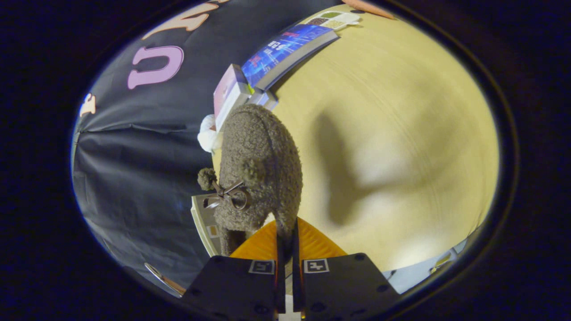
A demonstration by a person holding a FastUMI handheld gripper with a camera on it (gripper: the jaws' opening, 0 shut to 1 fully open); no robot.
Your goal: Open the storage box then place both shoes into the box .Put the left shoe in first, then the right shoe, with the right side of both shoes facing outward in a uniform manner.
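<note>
Between the nearly closed jaws of the gripper (287, 243), the fuzzy brown shoe (258, 169) hangs pinched by its thin collar edge above the desk (401, 133), so a swing could slip it free.

Warm dim light, motion-blurred table (401, 133), soft broad shadow, fisheye warp

Gripper (288, 240): two black flat-topped blocks w/ dark screws near corners, one white-bordered square fiducial marker per block at inner front corner, ribbed orange fingers (312, 243) fanning fwd from blocks, thin dark inner edges almost meeting along a narrow centre slit.
</note>
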